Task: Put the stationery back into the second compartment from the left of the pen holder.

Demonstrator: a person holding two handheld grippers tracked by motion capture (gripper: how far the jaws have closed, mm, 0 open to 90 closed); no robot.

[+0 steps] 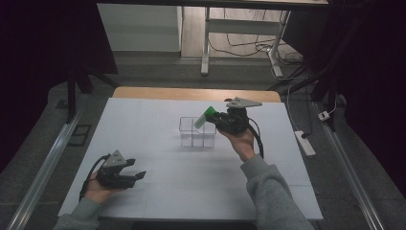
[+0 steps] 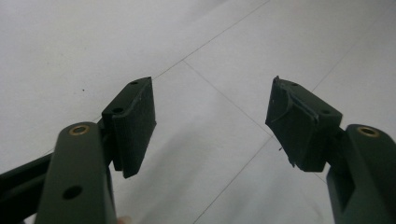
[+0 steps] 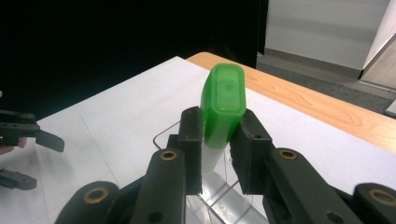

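Observation:
My right gripper (image 1: 214,120) (image 3: 218,137) is shut on a white tube with a green cap (image 1: 205,116) (image 3: 222,102), held tilted just above the right side of a clear divided box (image 1: 196,132) (image 3: 224,198) at the table's middle. In the right gripper view the green cap sticks up between the jaws, and the white body points down at the box. My left gripper (image 1: 139,176) (image 2: 212,126) rests low at the front left of the table, open, with nothing between its pads (image 2: 135,123).
A white sheet (image 1: 158,167) covers the table, with a wooden strip (image 1: 196,93) bare along the far edge. Beyond the table stand a desk frame (image 1: 206,43) and floor cables (image 1: 249,48). A power strip (image 1: 305,143) lies on the floor to the right.

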